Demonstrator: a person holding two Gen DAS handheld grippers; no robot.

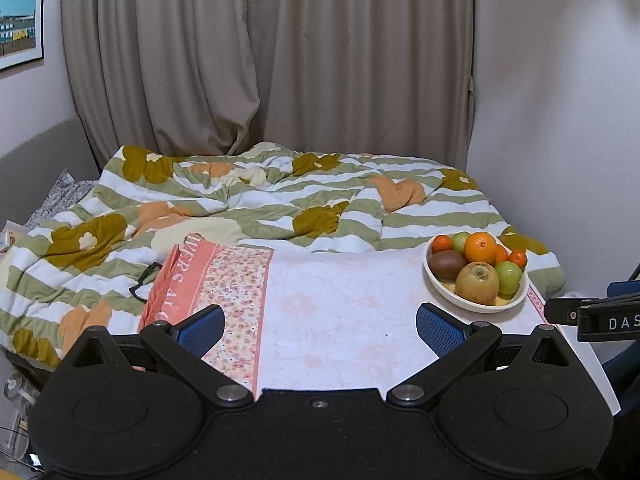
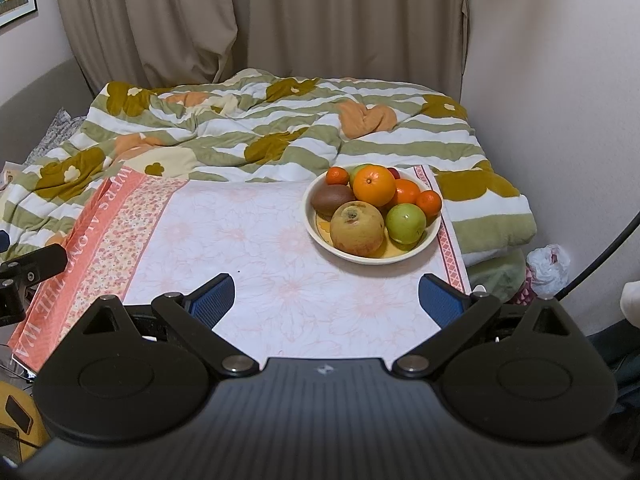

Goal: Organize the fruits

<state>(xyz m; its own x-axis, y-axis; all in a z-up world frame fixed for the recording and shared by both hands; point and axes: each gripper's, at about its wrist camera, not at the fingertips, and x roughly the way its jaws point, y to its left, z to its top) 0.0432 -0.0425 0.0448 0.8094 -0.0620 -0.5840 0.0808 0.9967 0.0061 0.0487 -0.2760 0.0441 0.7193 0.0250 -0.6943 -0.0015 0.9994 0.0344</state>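
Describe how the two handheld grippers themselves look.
Both the left gripper and right gripper have matte black bodies, round side housings, silver pivot screws, and fingers with blue textured pads. The right one's side carries white "DAS" lettering.

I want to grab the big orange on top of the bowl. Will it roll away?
Probably, if nudged. The orange is round and sits highest on the pile, resting on other fruit, not on the bowl floor. Its skin looks smooth, so it might slip. Lifting it could also shift the fruit underneath.
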